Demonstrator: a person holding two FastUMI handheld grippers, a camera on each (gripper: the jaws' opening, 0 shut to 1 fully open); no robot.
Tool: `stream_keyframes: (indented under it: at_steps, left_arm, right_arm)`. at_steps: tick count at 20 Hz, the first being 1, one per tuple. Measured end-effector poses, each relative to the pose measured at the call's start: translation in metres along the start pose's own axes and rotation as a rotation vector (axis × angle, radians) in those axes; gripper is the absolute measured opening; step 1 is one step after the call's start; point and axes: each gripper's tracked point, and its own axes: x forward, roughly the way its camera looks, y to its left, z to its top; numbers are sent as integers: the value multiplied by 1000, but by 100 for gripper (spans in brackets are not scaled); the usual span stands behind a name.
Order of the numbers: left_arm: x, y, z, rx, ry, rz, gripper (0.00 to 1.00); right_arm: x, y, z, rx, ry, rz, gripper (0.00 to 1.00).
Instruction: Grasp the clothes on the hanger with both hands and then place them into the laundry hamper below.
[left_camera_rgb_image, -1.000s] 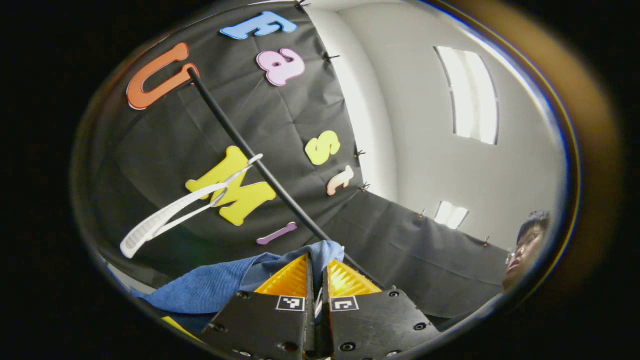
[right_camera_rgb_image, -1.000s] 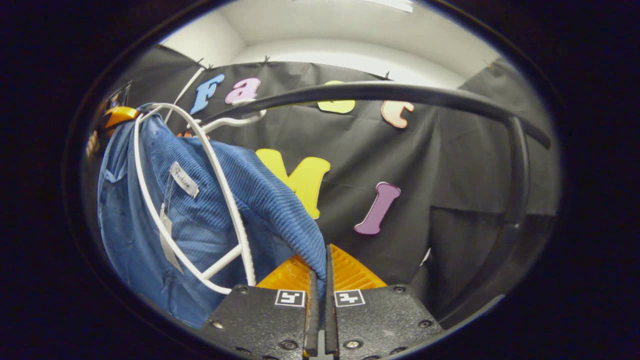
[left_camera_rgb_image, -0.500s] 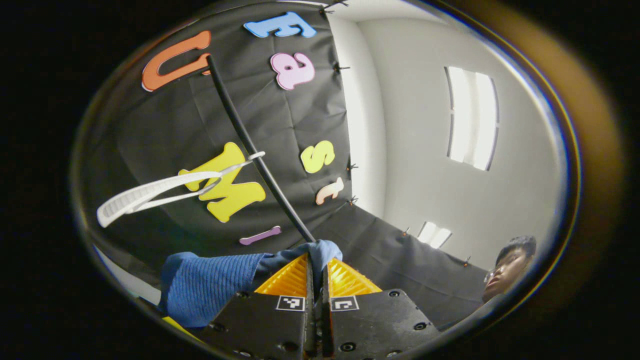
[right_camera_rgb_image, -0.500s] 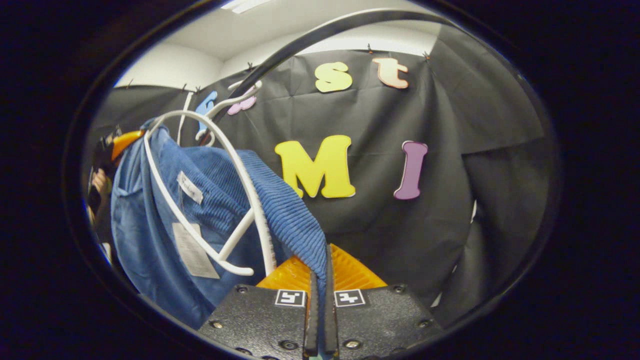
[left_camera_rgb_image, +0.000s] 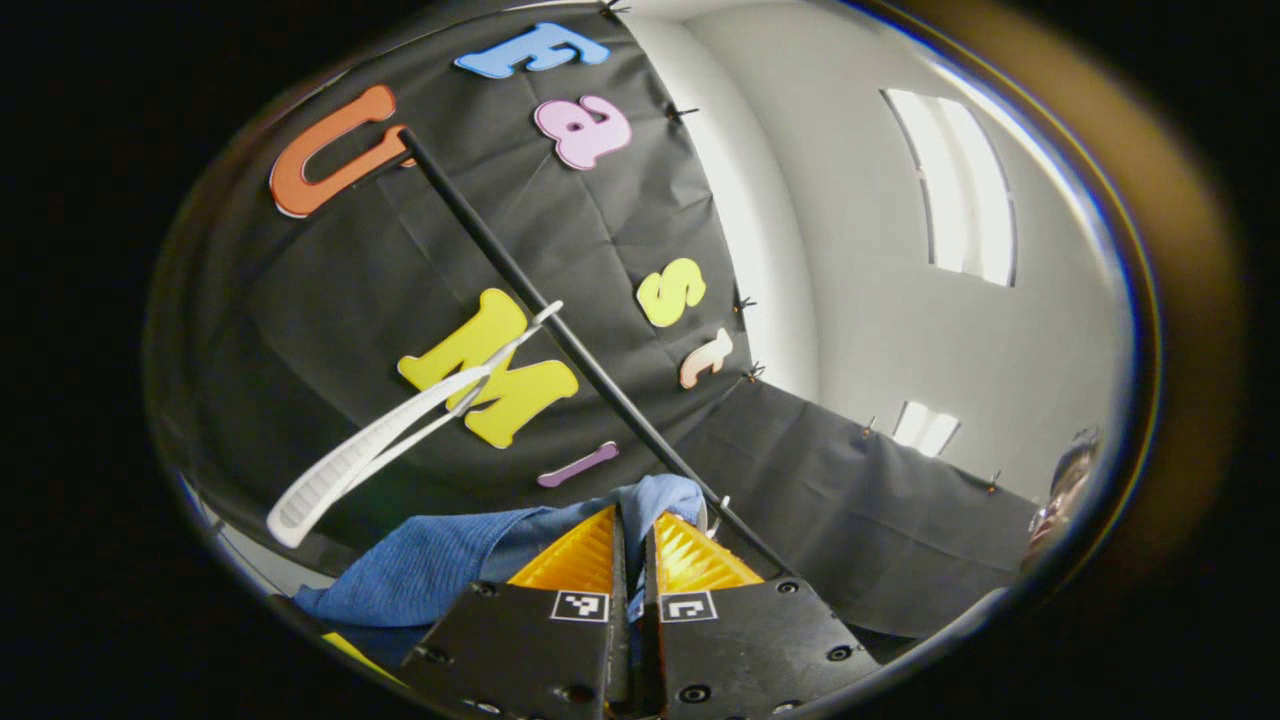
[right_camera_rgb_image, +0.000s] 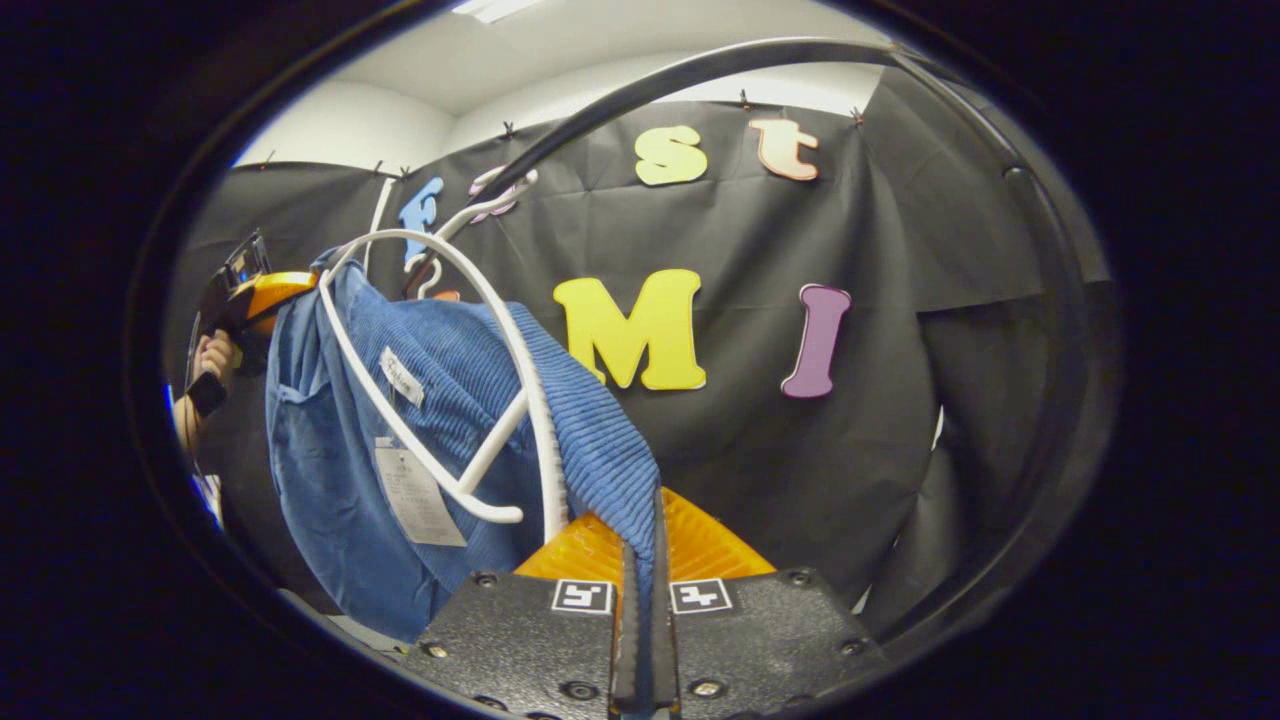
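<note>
The shirt (right_camera_rgb_image: 440, 440) is stretched between both tools; the right tool (right_camera_rgb_image: 641, 520) is clamped on one shoulder, the left tool (left_camera_rgb_image: 633, 525) on the other; the hanger (right_camera_rgb_image: 470, 350) lies inside.

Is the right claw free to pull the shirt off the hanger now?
Probably not yet: the right claw grips the shirt, but the hanger remains threaded inside it.

The black rail (left_camera_rgb_image: 560, 330) and white hanger (left_camera_rgb_image: 390, 445) (hooked on it) cross overhead.
</note>
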Motion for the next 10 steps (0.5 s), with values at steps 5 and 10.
stream_keyframes:
  at_steps: [5,10]
  left_arm:
    - [-6,5,7,37,-16,48,4]
    - [-10,-10,29,-378,-115,-177,4]
  right_arm:
    - [-6,25,-15,140,42,94,8]
    - [-25,45,-13,226,41,204,8]
